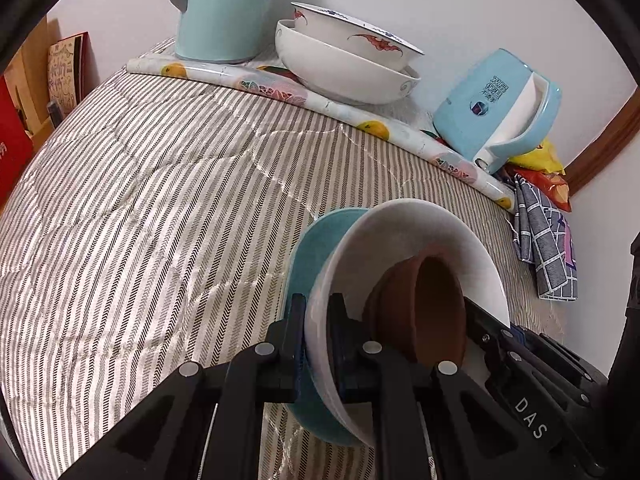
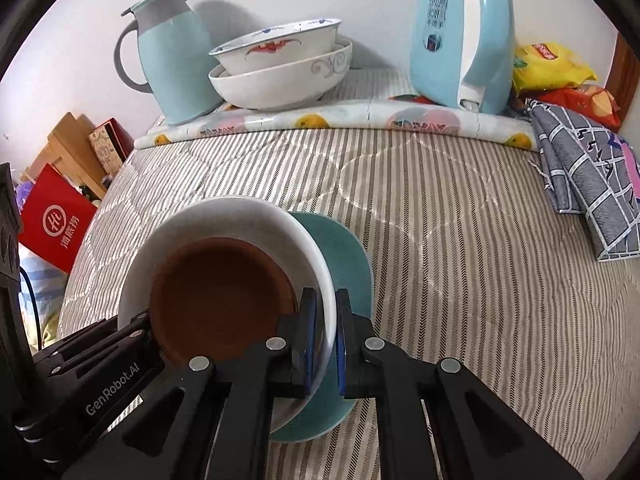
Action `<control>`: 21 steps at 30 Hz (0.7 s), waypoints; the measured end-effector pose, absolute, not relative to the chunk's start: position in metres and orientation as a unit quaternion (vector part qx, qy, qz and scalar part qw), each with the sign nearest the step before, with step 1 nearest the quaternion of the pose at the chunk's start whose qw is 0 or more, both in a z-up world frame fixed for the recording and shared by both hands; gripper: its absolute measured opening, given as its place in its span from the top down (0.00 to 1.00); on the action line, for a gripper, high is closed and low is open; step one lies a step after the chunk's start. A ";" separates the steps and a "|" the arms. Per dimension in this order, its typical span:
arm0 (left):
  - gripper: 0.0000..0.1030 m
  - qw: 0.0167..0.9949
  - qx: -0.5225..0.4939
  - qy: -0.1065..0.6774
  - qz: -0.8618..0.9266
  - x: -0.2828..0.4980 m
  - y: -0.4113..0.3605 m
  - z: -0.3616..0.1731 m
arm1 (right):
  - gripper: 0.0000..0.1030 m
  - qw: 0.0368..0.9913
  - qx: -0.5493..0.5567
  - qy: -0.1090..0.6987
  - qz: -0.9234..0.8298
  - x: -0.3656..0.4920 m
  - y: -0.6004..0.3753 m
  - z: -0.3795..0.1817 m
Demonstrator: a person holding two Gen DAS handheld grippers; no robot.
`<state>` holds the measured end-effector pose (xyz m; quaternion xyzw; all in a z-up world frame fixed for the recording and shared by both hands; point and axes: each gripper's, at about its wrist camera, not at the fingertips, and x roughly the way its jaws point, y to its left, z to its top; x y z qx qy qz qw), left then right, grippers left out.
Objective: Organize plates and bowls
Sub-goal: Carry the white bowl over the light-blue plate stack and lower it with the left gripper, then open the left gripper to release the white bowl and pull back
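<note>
Low in both wrist views, just right of centre in the left one and left of centre in the right: glossy white ceramic bowl (image 1: 404, 240), a matt brown clay-coloured dish (image 2: 224, 292) nested inside, a flat teal plate (image 2: 348, 264) beneath. Whether the stack rests on the grey-and-white striped quilted bed cover (image 1: 160, 184) or hangs just above it: cannot tell.

Left gripper (image 1: 318, 316) closed on the white bowl's rim, one finger inside the wall, one outside between bowl and plate. Right gripper (image 2: 325, 312) clamped likewise on the opposite rim, blue-padded fingers (image 2: 310, 320) pressing the wall.

Probably heavy for a rim pinch, stiff, brittle and slick with glaze; brown dish loose inside, liable to slide if tilted. Teal plate not visibly gripped, likely to stay behind or slip. Best hold: opposite rims, level, as now.

At upper centre of both frames, two more white patterned bowls (image 2: 280, 68) already nested beside a pale blue thermos jug (image 2: 172, 56) and a light blue electric kettle (image 2: 464, 36).
</note>
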<state>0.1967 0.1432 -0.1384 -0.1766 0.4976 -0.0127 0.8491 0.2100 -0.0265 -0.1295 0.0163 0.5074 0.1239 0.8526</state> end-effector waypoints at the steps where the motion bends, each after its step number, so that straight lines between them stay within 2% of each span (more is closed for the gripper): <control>1: 0.89 0.851 -0.174 0.496 -0.013 0.198 0.143 -0.138 | 0.92 0.853 0.016 0.507 0.124 0.211 -0.026 -0.130; 21: 0.87 0.846 -0.166 0.505 -0.034 0.205 0.137 -0.142 | 0.91 0.855 0.001 0.504 0.123 0.213 -0.030 -0.129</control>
